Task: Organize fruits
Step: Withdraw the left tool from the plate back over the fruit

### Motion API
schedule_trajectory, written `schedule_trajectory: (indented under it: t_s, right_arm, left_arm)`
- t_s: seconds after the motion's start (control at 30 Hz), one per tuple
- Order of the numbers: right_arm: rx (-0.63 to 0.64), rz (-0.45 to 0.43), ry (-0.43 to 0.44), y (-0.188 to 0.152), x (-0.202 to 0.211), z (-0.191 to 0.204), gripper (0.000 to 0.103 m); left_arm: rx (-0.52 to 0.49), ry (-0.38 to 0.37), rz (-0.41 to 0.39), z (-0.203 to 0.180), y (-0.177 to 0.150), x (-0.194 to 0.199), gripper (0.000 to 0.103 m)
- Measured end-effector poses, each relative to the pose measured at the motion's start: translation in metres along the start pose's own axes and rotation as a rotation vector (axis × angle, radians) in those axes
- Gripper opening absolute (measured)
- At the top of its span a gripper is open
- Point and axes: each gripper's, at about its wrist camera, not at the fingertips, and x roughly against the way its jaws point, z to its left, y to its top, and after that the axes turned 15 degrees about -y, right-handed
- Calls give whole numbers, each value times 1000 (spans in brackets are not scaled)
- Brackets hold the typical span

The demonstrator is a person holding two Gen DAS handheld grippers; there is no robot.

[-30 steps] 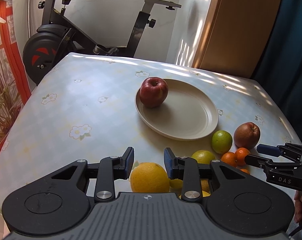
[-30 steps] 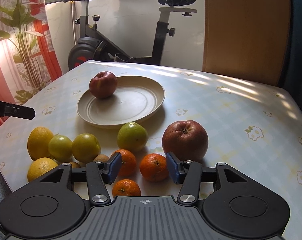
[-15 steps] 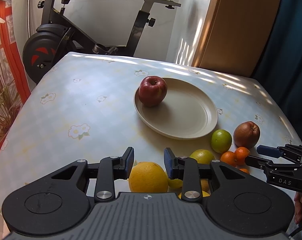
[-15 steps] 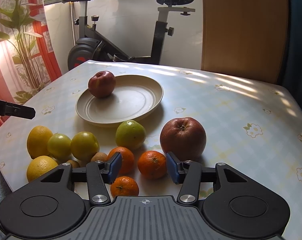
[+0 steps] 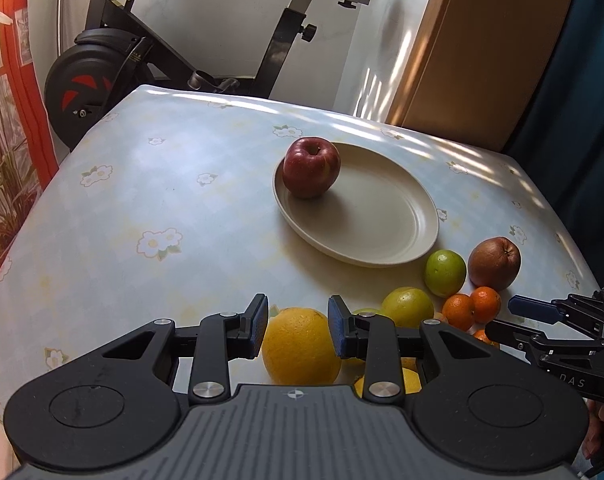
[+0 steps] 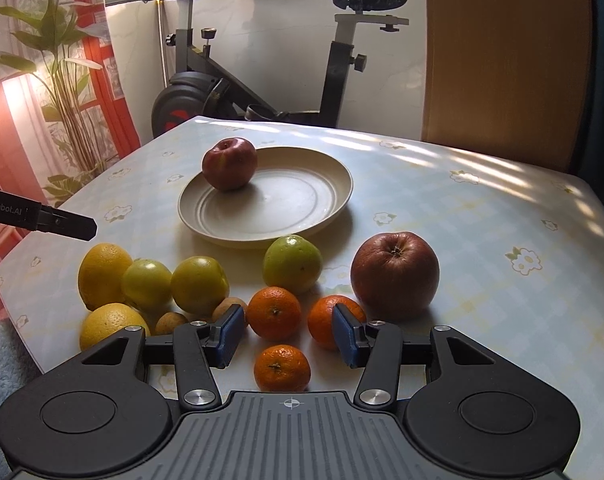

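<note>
A red apple [image 5: 311,167] sits on the left part of a beige plate [image 5: 381,216]; both also show in the right wrist view, apple [image 6: 230,163] and plate [image 6: 302,204]. My left gripper [image 5: 298,330] is open above a yellow orange [image 5: 300,346]. My right gripper [image 6: 289,334] is open and empty over three mandarins [image 6: 274,312], with a dark red apple [image 6: 394,274] just ahead on the right. A green fruit [image 6: 293,264], two yellow-green fruits [image 6: 198,282] and two yellow oranges [image 6: 102,274] lie along the near edge.
The flowered tablecloth [image 5: 162,200] covers the table. An exercise bike [image 5: 150,60] stands behind the far edge, a plant [image 6: 62,80] and red curtain at the left, a wooden panel [image 6: 501,60] at the back right. Small brown fruits [image 6: 228,306] lie by the mandarins.
Both grippers have drifted slightly; the fruit sits a little lower and closer in the views. Nothing has been taken hold of or moved.
</note>
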Motion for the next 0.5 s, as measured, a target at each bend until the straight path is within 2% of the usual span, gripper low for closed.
schedule_trajectory:
  t_s: [0.23,0.37,0.5]
  right_arm:
    - [70,16,59,-5,7,31,46]
    - [84,13,68,-8,14,40,46]
    - [100,-8,75,0,22,44,46]
  left_arm:
    - [-21,-16,5,-5,-11,9,34]
    - [-36,4,7,-5,-16,12,34]
    - [-4,-1,-10,3,-15,21,34]
